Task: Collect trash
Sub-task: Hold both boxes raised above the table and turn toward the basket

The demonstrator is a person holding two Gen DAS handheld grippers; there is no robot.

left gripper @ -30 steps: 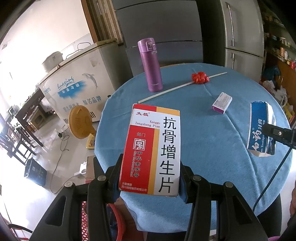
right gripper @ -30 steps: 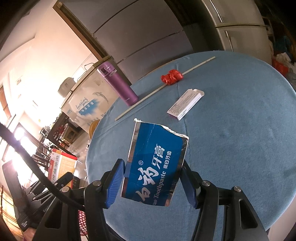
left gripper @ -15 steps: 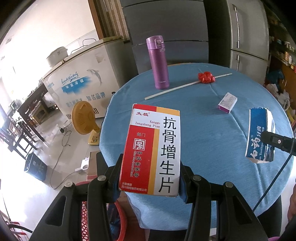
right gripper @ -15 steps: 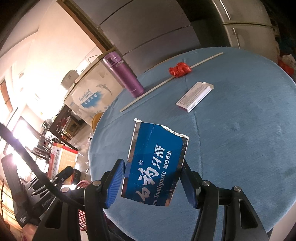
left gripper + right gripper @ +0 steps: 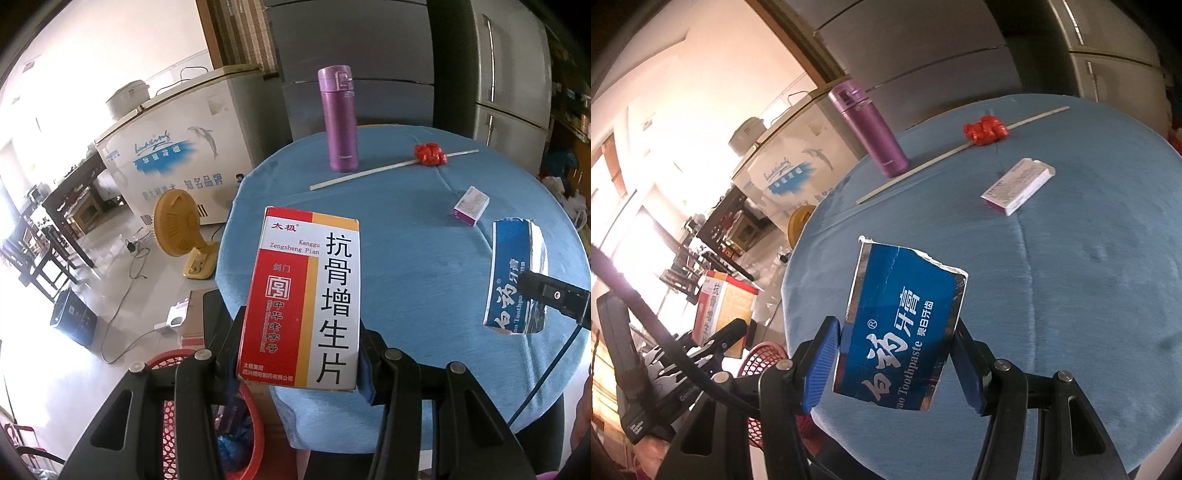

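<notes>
My left gripper is shut on a red and white medicine box, held upright off the table's left edge, above a red mesh basket. My right gripper is shut on a torn blue toothpaste box, held over the near part of the blue round table. The toothpaste box also shows in the left wrist view. On the table lie a small white and purple box, a red crumpled wrapper and a long white stick.
A purple flask stands at the table's far left. The red basket also shows in the right wrist view, low at the left. A yellow fan, a white chest freezer and cables stand on the floor to the left. Grey refrigerators stand behind.
Both grippers have drawn back toward the near left of the table with their boxes. The red basket has come further into view under the left gripper.
</notes>
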